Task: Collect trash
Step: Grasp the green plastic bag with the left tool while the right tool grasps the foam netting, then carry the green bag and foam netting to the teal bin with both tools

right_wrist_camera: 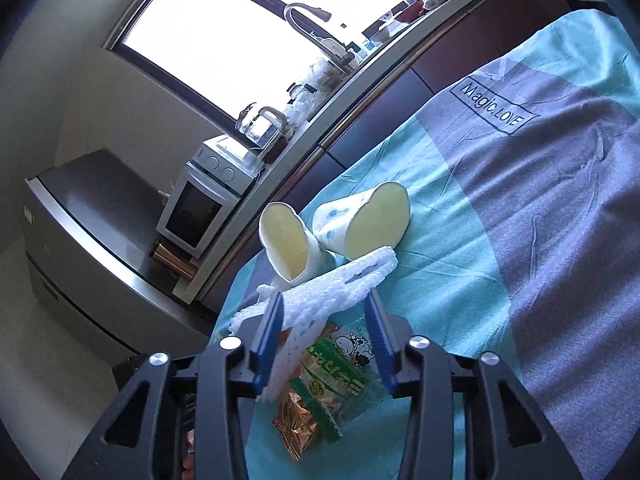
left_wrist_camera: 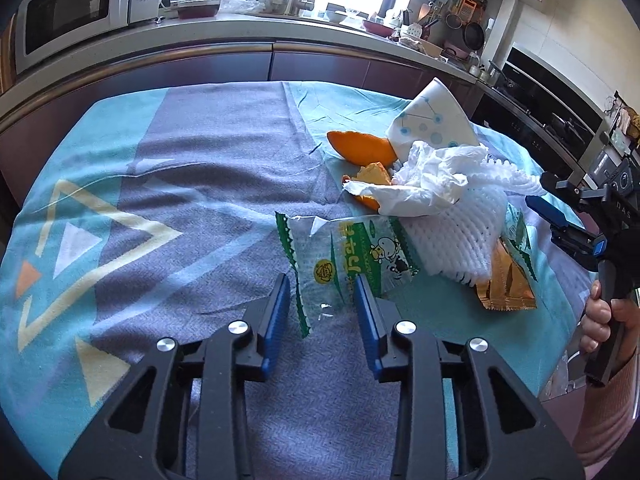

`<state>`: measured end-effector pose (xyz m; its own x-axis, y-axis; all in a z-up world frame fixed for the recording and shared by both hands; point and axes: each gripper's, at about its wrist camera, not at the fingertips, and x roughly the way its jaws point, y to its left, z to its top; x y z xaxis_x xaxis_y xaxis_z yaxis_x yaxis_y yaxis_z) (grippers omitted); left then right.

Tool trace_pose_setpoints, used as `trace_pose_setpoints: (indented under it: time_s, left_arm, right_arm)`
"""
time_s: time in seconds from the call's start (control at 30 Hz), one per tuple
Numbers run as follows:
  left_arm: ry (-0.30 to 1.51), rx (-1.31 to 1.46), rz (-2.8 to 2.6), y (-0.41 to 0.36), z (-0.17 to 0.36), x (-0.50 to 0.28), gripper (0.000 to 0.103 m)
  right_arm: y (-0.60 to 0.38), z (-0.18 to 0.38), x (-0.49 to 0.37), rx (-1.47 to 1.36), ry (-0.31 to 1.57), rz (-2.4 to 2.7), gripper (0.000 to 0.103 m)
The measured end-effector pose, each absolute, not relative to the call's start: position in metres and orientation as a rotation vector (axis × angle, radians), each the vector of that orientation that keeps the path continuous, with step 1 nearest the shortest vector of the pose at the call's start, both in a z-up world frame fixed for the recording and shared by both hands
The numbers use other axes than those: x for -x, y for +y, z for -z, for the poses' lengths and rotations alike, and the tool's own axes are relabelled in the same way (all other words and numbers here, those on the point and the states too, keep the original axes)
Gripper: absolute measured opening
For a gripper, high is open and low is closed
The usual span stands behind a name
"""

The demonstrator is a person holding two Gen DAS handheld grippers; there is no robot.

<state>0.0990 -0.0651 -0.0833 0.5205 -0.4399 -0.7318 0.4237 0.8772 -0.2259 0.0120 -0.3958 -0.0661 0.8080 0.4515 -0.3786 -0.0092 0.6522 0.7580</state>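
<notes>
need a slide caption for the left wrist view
Left gripper straddles a clear snack wrapper beside foam netting, tissue and orange peel.

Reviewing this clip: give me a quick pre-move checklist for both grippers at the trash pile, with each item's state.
1. Clear wrapper between left gripper pads: ok.
2. Left pads pressing the wrapper: not ok, gaps show.
3. Foam net between right gripper pads: ok.
4. Right pads clamped on the net: cannot tell.
5. Gold wrapper free to lift: not ok, partly under the net.
6. Grippers apart from each other: ok.
</notes>
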Motion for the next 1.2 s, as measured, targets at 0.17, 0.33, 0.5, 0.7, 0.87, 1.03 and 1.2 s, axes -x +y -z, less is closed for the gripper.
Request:
trace_pose_setpoints:
  time_s: [0.17,0.33,0.5,0.7,0.87,1.03,1.2]
  left_arm:
    - [0.881,0.032,0.515,-0.062,0.083,-0.097,0.013]
    - [0.854,0.044,0.52,-0.058,0.077,-0.091,0.009]
    - [0.824,0.058,0.52,-0.046,0.067,-0.079,0.008]
    - [0.791,0.094,0.514,-0.023,0.054,-0.066,0.008]
    - [0.754,0.116,0.494,0.0,0.044,-0.056,0.008]
    - [0.726,0.152,0.469,0.026,0.036,-0.045,0.008]
    - [0.706,0.171,0.435,0.05,0.031,-0.036,0.008]
  right_arm:
    - [-0.393,0.063,-0.007,-0.812,0.57,-0.298,0.012]
    - [-0.389,0.054,-0.001,-0.79,0.548,-0.32,0.01]
    - [-0.384,0.043,0.006,-0.768,0.525,-0.339,0.01]
    - [-0.377,0.026,0.018,-0.734,0.486,-0.366,0.01]
    - [-0.368,0.011,0.027,-0.704,0.457,-0.39,0.009]
    - [-0.35,-0.003,0.031,-0.669,0.439,-0.444,0.009]
    - [-0.322,-0.01,0.024,-0.64,0.454,-0.515,0.009]
